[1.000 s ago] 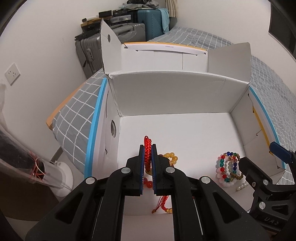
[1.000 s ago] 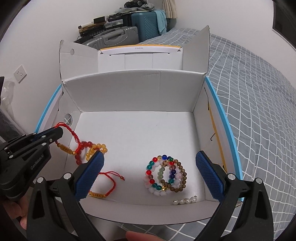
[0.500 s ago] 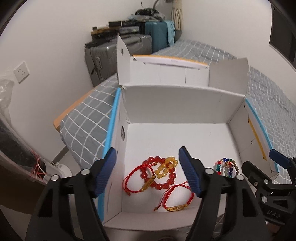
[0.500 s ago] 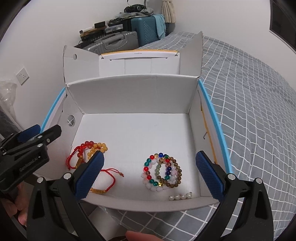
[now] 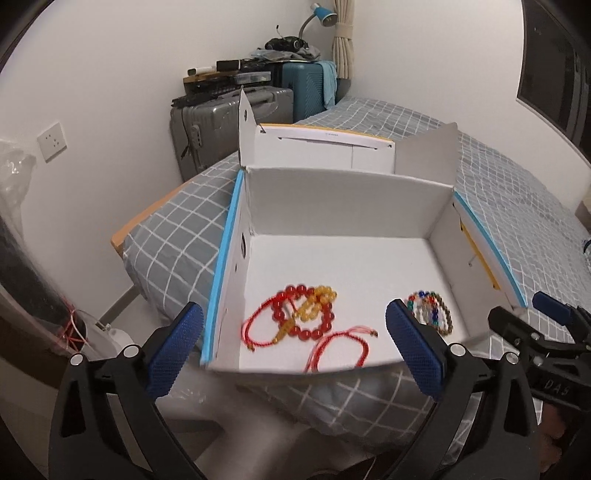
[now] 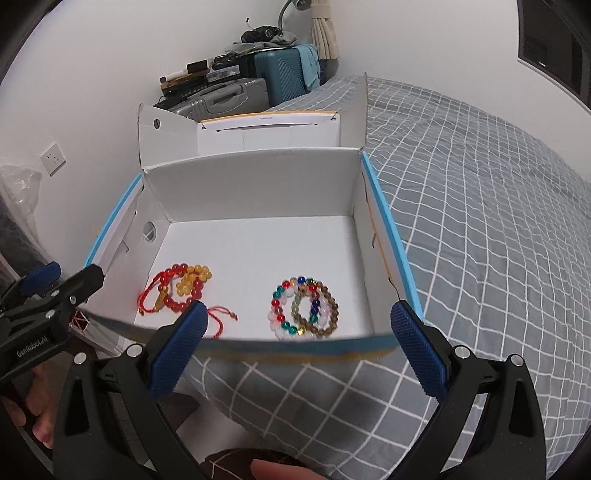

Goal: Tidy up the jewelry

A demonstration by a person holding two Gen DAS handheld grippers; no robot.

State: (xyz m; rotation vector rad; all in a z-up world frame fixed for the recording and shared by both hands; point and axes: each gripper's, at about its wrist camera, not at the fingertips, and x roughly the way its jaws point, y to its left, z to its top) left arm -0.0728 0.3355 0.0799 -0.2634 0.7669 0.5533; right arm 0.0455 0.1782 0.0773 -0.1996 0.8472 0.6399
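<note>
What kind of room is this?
Most likely a bedroom. The white box sits on a bed with a grey checked cover, suitcases are stacked by the wall, and a desk lamp stands in the corner.

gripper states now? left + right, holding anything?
Left gripper: open, holding nothing, pulled back from the box.
Right gripper: open, holding nothing.

Box (image 6: pixel 258 192): I see white, blue-edged.
Bracelets (image 6: pixel 181 288) inside box: red, amber.
Bedspread (image 6: pixel 480 221) under box: grey, white grid.
</note>
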